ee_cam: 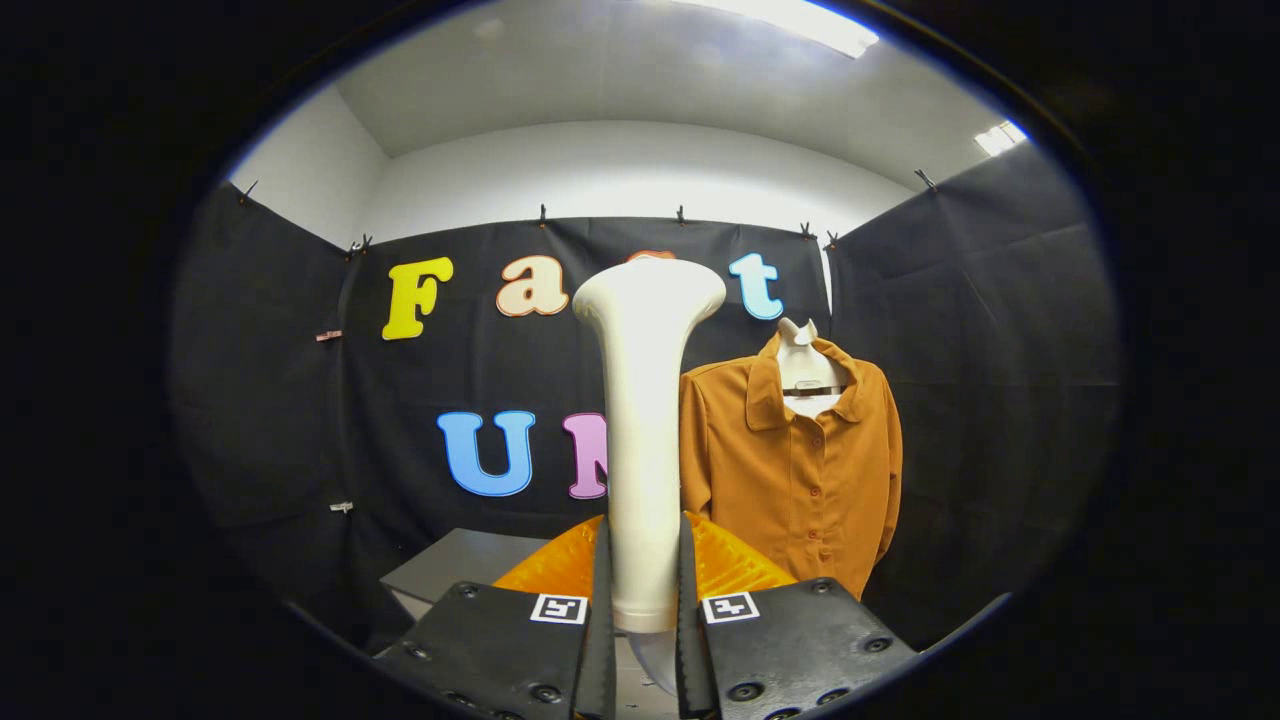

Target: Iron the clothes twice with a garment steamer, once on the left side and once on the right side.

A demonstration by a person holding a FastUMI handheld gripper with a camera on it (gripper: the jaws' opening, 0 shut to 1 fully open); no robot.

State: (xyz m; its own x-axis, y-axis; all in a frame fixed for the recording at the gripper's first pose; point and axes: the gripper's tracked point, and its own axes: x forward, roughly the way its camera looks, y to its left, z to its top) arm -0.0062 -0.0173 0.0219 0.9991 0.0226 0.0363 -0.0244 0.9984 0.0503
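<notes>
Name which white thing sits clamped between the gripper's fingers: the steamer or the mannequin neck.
The steamer: the gripper is shut on its handle. The mannequin neck stands beyond, inside the orange shirt's collar.

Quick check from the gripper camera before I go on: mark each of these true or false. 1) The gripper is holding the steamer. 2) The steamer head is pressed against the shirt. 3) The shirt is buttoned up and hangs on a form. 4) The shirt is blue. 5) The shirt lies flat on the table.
1) True. The gripper has both fingers pressed on the handle of the white steamer, which stands upright between them.
2) False. The steamer head is up beside the shirt, which hangs beyond it.
3) True. Its front is buttoned and it hangs on a white form.
4) False. It is orange-brown.
5) False. It hangs upright, past the grey table.
</notes>
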